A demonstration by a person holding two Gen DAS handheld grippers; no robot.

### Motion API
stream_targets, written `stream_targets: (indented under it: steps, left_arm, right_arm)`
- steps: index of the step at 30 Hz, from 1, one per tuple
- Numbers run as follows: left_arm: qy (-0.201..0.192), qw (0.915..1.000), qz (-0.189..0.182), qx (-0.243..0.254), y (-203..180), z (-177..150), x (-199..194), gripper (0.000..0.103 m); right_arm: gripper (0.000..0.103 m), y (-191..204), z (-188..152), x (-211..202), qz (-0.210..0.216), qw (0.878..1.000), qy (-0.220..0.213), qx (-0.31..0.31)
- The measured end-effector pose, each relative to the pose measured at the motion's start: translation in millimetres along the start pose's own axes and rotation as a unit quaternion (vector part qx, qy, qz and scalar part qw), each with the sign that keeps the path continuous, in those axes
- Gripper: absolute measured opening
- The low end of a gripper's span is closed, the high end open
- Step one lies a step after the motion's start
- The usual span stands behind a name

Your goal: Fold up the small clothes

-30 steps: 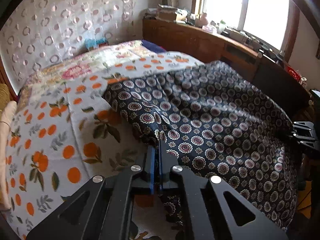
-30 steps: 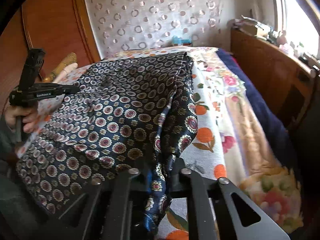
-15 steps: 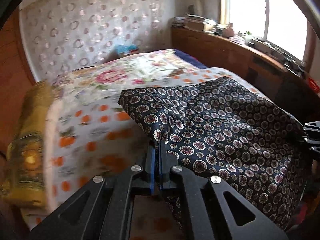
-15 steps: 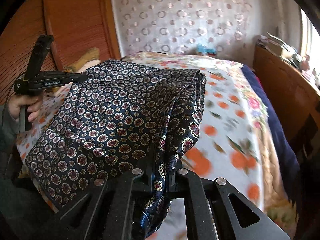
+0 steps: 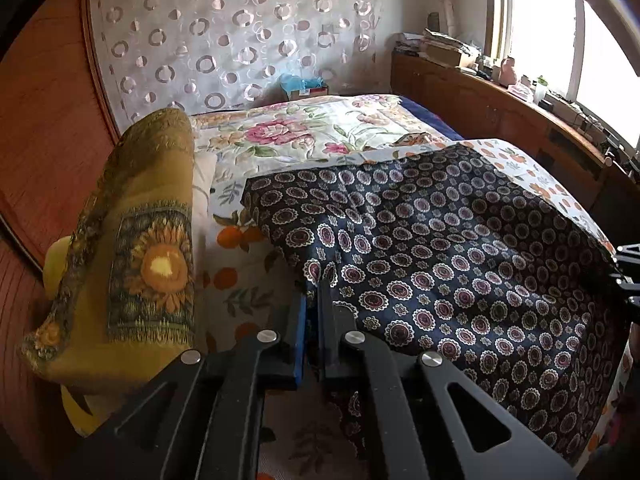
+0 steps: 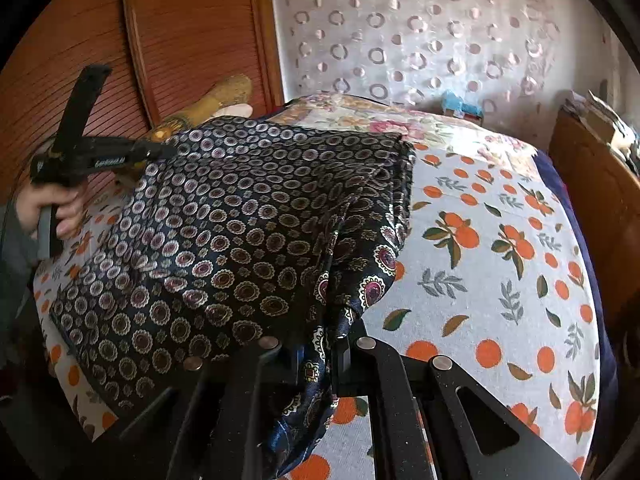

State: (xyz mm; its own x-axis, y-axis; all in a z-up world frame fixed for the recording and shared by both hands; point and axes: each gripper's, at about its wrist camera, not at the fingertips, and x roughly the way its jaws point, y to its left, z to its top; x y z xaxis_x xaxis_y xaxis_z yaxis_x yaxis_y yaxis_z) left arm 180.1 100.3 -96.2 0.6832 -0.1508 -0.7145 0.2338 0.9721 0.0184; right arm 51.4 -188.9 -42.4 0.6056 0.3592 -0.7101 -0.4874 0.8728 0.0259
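A dark navy cloth with round medallion print (image 5: 440,248) is stretched over the bed between both grippers. My left gripper (image 5: 313,292) is shut on its near left corner; in the right wrist view the left gripper (image 6: 160,150) shows at the cloth's far left corner, held by a hand (image 6: 60,208). The cloth (image 6: 240,216) lies doubled, its folded edge running away from me on the right. My right gripper (image 6: 320,340) has a bunched corner of it pinched between its jaws, which are starting to open. In the left wrist view, the right gripper (image 5: 626,276) shows partly at the right edge.
The bed carries a white sheet with orange fruit print (image 6: 500,280) and a floral quilt (image 5: 312,128) farther back. A yellow sunflower pillow (image 5: 148,248) stands at the left by a wooden panel (image 6: 192,40). A wooden cabinet (image 5: 480,104) runs under the window.
Both grippers have carried the cloth sideways across the bed toward the pillow side. The pillow has come into the left wrist view, and the cloth now lies flatter and more spread.
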Motion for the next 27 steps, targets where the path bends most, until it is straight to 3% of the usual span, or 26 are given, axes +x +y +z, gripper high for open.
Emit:
stream_targets:
  steps: [1,5,6,8,11,17,27]
  left_arm:
    - [0.001,1.0000,0.000,-0.001,-1.6,0.0,-1.9,0.004]
    - [-0.015,0.9999,-0.002,-0.005,-3.7,-11.3,-17.4,0.011]
    - [-0.016,0.9998,-0.004,-0.005,-4.0,-13.4,-20.8,0.014]
    - [-0.014,0.9998,-0.008,-0.008,-3.2,-23.8,-26.9,0.034]
    - [-0.007,0.9997,-0.020,-0.014,-2.6,-41.9,-35.4,0.044]
    - [0.001,0.9992,-0.025,-0.032,-1.7,-80.2,-58.5,0.044]
    - [0.002,0.9983,-0.050,-0.029,-26.2,-119.6,-83.0,0.045]
  right_arm:
    - [0.016,-2.5,-1.8,-1.1,-0.008,1.000,-0.001,0.000]
    - [0.017,-2.4,-0.9,-7.1,-0.018,1.000,-0.004,0.007]
    - [0.018,-4.0,-3.1,-10.4,-0.023,1.000,-0.007,0.008]
    - [0.018,-1.2,-5.1,-16.1,-0.031,0.999,-0.012,0.007]
    - [0.021,4.3,-10.4,-25.8,-0.037,0.999,-0.020,0.003]
    - [0.043,21.1,-24.9,-43.5,-0.041,0.999,-0.032,-0.012]
    - [0.046,40.2,-35.9,-68.2,-0.024,0.998,-0.049,-0.027]
